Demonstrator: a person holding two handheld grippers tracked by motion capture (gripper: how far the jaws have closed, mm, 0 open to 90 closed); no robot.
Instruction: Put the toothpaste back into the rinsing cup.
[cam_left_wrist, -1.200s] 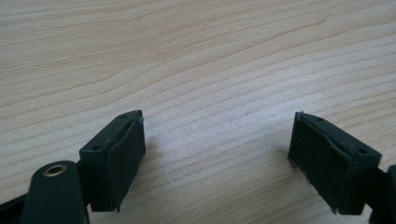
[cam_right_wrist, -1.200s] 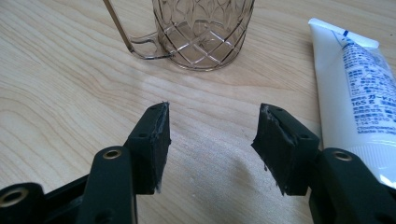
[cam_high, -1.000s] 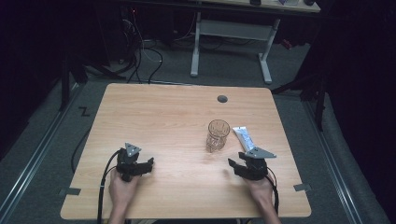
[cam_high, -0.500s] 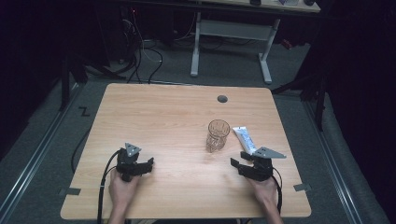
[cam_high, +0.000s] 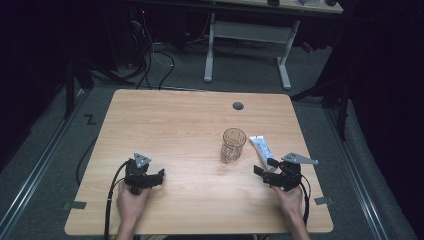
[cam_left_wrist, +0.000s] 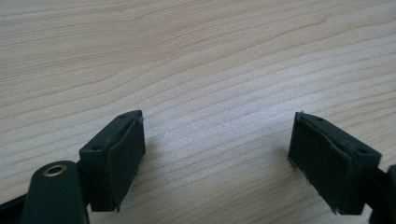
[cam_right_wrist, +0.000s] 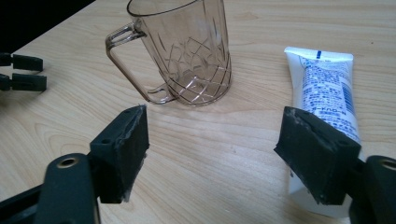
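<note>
A clear patterned glass mug (cam_high: 233, 145) stands upright right of the table's middle, and in the right gripper view its handle (cam_right_wrist: 122, 56) points left. A white tube with blue print (cam_high: 261, 148) lies flat just right of it. My right gripper (cam_high: 263, 167) hovers near the tube's near end. Its jaws have just been opening and are now open with bare wood between them (cam_right_wrist: 215, 126); the right jaw hides the tube's (cam_right_wrist: 327, 88) near end. My left gripper (cam_high: 159, 176) rests at the front left, open over bare wood (cam_left_wrist: 217, 135).
The wooden table (cam_high: 175, 125) has a round cable hole (cam_high: 238, 105) near its far edge. The left gripper's jaw tips (cam_right_wrist: 25, 70) show at the far left of the right gripper view. Cables and a desk frame (cam_high: 245, 35) lie on the floor beyond the table.
The right gripper has shifted a little to the right, toward the tube, and its jaws stand wider apart. The left gripper, the mug and the tube have not moved.
</note>
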